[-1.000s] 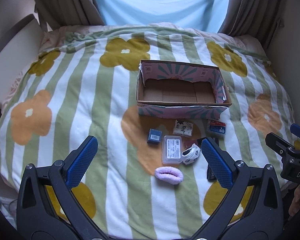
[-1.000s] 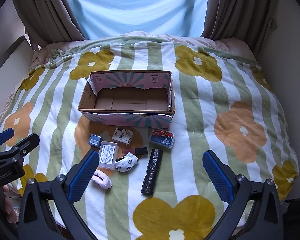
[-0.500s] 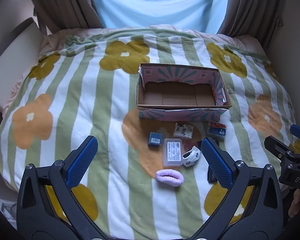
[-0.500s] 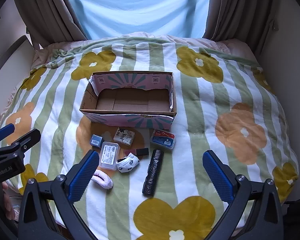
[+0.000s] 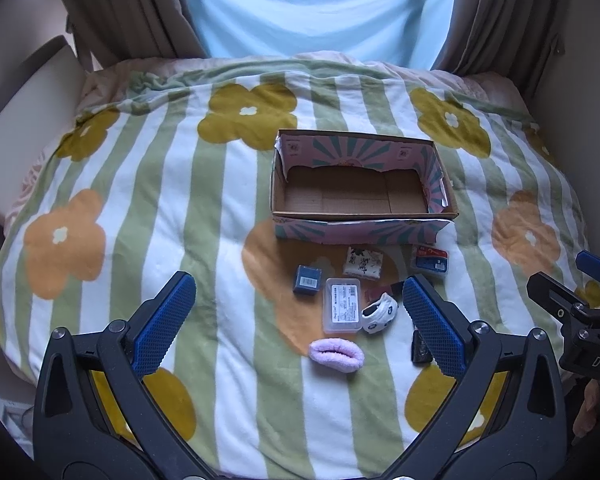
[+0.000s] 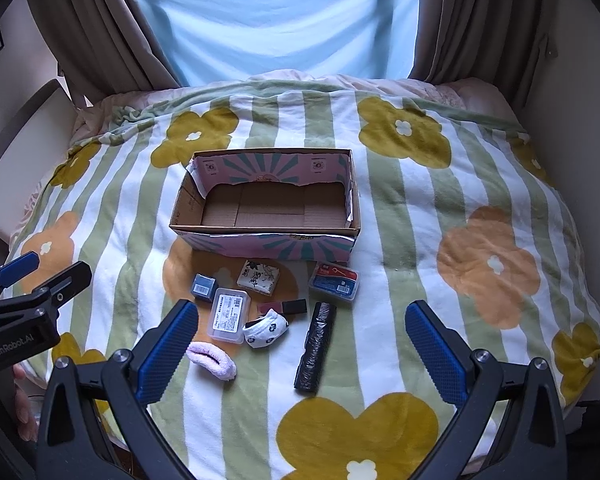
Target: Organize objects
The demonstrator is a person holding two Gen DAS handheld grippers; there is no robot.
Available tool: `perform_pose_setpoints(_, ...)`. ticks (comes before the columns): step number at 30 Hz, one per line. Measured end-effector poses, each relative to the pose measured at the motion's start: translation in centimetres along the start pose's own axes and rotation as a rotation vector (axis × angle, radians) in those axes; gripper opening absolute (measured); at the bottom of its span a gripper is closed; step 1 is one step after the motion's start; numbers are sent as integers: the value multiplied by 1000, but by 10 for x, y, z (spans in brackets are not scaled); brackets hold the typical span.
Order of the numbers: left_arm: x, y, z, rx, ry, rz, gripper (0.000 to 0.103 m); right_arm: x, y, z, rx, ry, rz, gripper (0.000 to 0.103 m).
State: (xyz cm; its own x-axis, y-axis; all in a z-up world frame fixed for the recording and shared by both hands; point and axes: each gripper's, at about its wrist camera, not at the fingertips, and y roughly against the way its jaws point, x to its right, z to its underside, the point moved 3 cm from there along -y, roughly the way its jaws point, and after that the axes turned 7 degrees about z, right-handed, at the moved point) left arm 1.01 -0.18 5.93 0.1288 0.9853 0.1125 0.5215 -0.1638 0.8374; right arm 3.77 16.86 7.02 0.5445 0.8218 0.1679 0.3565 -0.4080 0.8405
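An open cardboard box (image 6: 265, 204) with a pink sunburst print is set near the middle of a flowered, striped blanket (image 6: 440, 208), and nothing is seen inside it. The small objects are scattered on the blanket just in front of its near wall. From the box, a small dark blue cube (image 6: 203, 287) is found at 7 o'clock, a patterned tissue pack (image 6: 259, 277) at 6 o'clock, and a red-and-blue lidded case (image 6: 334, 281) at 5 o'clock. Nearer the cameras, a clear plastic case (image 6: 228, 315) with a white label is laid just beside the cube, and a rolled white sock with dark spots (image 6: 265, 329) is pressed against its right edge. A small dark red and black bar (image 6: 285, 307) is seen just behind the sock. A black bag roll (image 6: 316, 347) is stretched out at 3 o'clock of the sock, and a fuzzy pink sock (image 6: 212, 360) at 7 o'clock of it.

The right gripper (image 6: 302, 338) is held wide open above the near part of the blanket, with nothing between its blue pads. The left gripper (image 5: 298, 320) is likewise spread wide and empty. In the left wrist view, the bag roll is partly hidden by the gripper's right finger. Brown curtains (image 6: 100, 32) are hung at either side of a bright window beyond the bed.
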Motion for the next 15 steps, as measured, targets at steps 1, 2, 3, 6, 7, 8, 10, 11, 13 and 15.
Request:
perform_pose_setpoints(1, 0, 0, 0, 0, 0, 1, 103, 0, 0, 0, -1, -1, -1, 103)
perform_pose_setpoints(2, 0, 0, 0, 1, 1, 3, 103, -1, 1, 0, -1, -2, -3, 103)
perform_pose_setpoints(3, 1, 1, 1, 2, 1, 4, 103, -1, 2, 0, 0, -2, -2, 103)
perform_pose_setpoints(6, 1, 2, 1, 2, -4, 1, 103, -1, 4, 0, 6, -2, -1, 103)
perform_pose_setpoints(7, 0, 3, 2, 3, -6, 2, 103, -1, 4, 0, 6, -2, 0, 103)
perform_pose_setpoints(8, 0, 3, 2, 3, -6, 3, 103, -1, 4, 0, 6, -3, -2, 103)
perform_pose_setpoints(10, 1, 3, 1, 3, -6, 3, 103, -1, 4, 0, 7, -4, -2, 103)
perform_pose_setpoints(11, 1, 3, 2, 3, -6, 3, 103, -1, 4, 0, 7, -4, -2, 103)
perform_pose_setpoints(13, 1, 3, 2, 4, -8, 1, 103, 0, 4, 0, 7, -4, -2, 103)
perform_pose_setpoints(15, 0, 5, 2, 6, -9, -3, 103, -1, 5, 0, 5, -4, -4, 103)
